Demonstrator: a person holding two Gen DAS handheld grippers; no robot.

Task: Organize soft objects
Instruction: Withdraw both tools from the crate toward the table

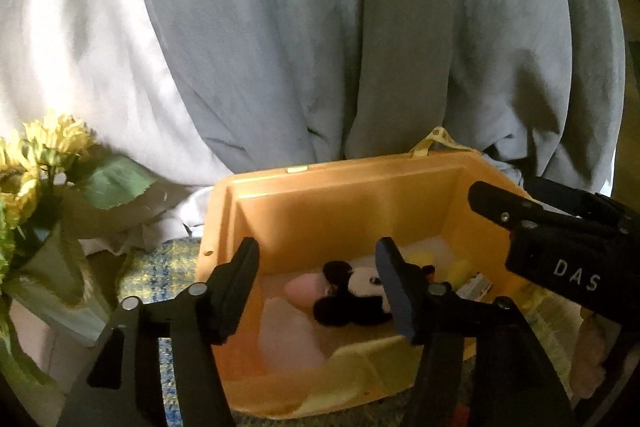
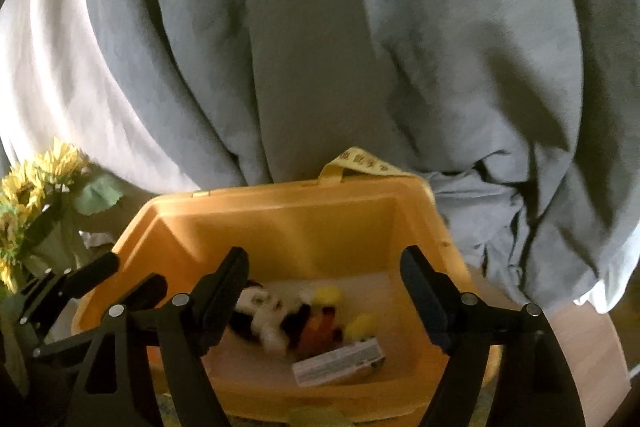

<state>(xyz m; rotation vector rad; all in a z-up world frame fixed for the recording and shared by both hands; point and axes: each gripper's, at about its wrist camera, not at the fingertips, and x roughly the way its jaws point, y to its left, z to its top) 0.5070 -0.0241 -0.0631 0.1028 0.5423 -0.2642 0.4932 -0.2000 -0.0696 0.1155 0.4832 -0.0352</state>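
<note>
A: In the left wrist view, what is the left gripper (image 1: pixel 320 287) doing?

B: It is hovering wide open over the yellow bin (image 1: pixel 340 187), gripping nothing. The plush mouse toy (image 1: pixel 356 295) is lying on the bin floor between its fingers, with a pink soft piece (image 1: pixel 304 289) touching it at 9 o'clock. The right gripper (image 1: pixel 520 223) is reaching in from 3 o'clock; whether it is parted cannot be told here.

A: And the right wrist view?

B: The right gripper (image 2: pixel 324 291) is also standing wide open and empty above the bin (image 2: pixel 280 211). The toy (image 2: pixel 264 315) is resting inside, its paper tag (image 2: pixel 340 363) at 5 o'clock. A yellowish soft thing (image 2: pixel 316 417) is sitting outside the rim at 6 o'clock, so some sorting is probably remaining.
</note>
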